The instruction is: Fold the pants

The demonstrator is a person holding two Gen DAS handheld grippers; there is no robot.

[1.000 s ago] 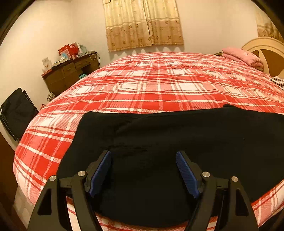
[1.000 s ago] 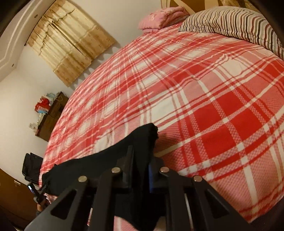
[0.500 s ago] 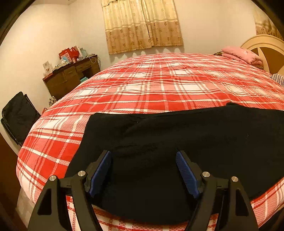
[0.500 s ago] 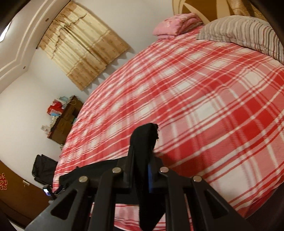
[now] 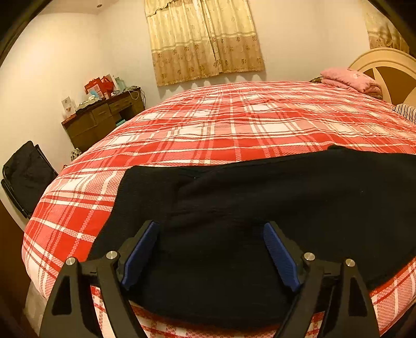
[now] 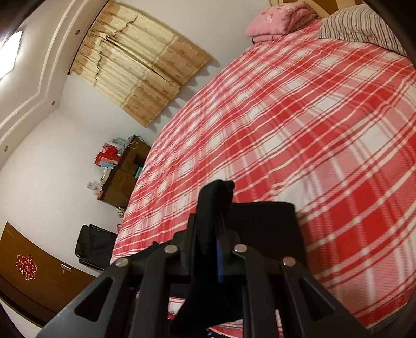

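Left wrist view: left gripper (image 5: 209,256), jaws released, wide apart over black pants (image 5: 260,208).
Pants location: spread flat on plaid bed (image 5: 221,124), near its front edge.
Right wrist view: right gripper (image 6: 212,249), jaws clenched on a pants (image 6: 270,226) fold, fabric lifted above bed (image 6: 299,117).
Background: striped pillow (image 6: 364,23), pink blanket (image 6: 278,19).

The pants (image 5: 234,208) are spread across the near edge of the bed (image 5: 234,124), beneath the left claw (image 5: 208,249). One end is pinched in the right claw (image 6: 215,234) above the bed. A folded blanket (image 5: 348,80) lies at the headboard (image 5: 384,67); a dresser (image 5: 104,119) stands left of the bed.
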